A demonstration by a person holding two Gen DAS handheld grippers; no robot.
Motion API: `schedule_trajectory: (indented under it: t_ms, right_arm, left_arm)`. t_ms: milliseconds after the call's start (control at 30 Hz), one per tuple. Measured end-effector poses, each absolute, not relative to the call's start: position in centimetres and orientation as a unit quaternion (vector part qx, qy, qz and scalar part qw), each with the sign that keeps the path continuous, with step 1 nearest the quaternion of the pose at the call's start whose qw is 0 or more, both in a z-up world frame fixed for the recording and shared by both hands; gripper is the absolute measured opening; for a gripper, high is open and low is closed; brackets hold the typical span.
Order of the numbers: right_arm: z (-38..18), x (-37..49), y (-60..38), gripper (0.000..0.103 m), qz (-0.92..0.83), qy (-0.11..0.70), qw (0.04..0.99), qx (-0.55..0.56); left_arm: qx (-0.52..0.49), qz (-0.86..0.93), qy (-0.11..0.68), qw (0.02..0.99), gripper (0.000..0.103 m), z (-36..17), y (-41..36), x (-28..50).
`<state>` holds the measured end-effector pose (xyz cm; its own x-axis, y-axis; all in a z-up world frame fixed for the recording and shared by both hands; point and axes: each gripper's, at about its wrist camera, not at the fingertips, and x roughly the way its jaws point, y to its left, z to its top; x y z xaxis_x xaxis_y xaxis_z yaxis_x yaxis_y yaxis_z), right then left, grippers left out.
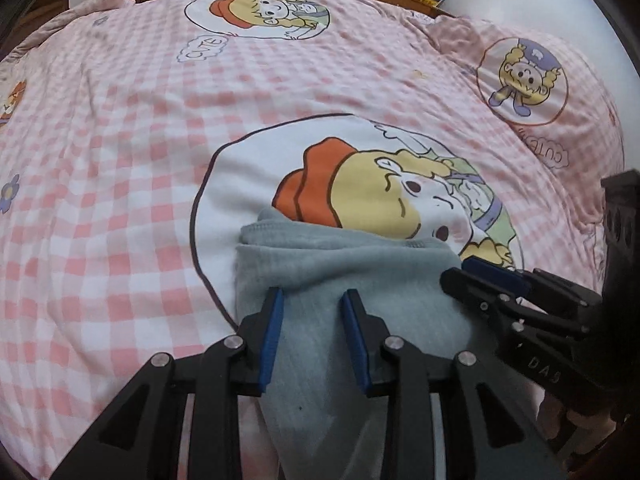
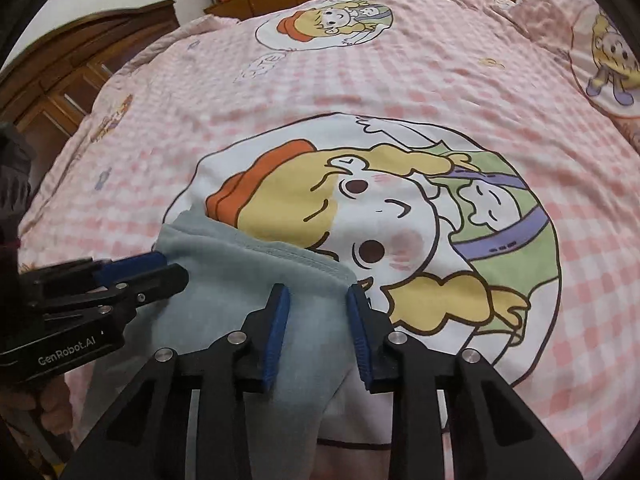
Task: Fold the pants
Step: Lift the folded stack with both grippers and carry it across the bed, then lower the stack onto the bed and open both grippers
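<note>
The soft grey-blue fleece pants [image 1: 332, 280] bunch between the part-open blue pads of my left claw [image 1: 314, 300] and my right claw [image 2: 316, 300]; whether either pinches the cloth, I cannot tell. My left claw's body reads "GenRobot.AI"; the pink checked cartoon quilt [image 1: 120, 128] says "CUTE".

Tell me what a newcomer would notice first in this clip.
The big cartoon girl with an orange hat, printed on the pink checked quilt, fills the middle of both views. Grey-blue pants lie bunched on the print's lower left edge. The left gripper and the right gripper both reach into the pants' near end, side by side.
</note>
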<state>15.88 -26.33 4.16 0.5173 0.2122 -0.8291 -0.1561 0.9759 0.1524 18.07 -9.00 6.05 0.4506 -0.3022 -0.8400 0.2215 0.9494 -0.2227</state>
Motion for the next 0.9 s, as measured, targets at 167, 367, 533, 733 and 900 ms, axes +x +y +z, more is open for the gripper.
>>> schedule_trajectory:
  t_ms: [167, 367, 533, 733, 900]
  right_arm:
    - [7.2, 12.5, -26.4, 0.03, 0.129, 0.467, 0.874, 0.037]
    - [7.0, 7.4, -24.8, 0.03, 0.152, 0.484, 0.861, 0.018]
    - [4.8, 4.0, -24.4, 0.03, 0.127, 0.497, 0.859, -0.003]
    - [5.2, 1.5, -25.1, 0.03, 0.115, 0.496, 0.861, 0.007]
    - [5.3, -0.1, -25.2, 0.03, 0.09, 0.497, 0.863, -0.006]
  left_arm:
    - [-0.05, -0.174, 0.489, 0.853, 0.032, 8.8, -7.7, 14.4]
    - [-0.053, -0.178, 0.492, 0.851, 0.032, 9.3, -7.0, 8.9]
    - [-0.019, -0.159, 0.505, 0.848, 0.032, 7.2, -7.4, 6.1]
    - [-0.032, -0.146, 0.507, 0.849, 0.032, 6.9, -6.7, 3.2]
    - [-0.039, -0.134, 0.499, 0.855, 0.033, 7.2, -7.1, 1.5]
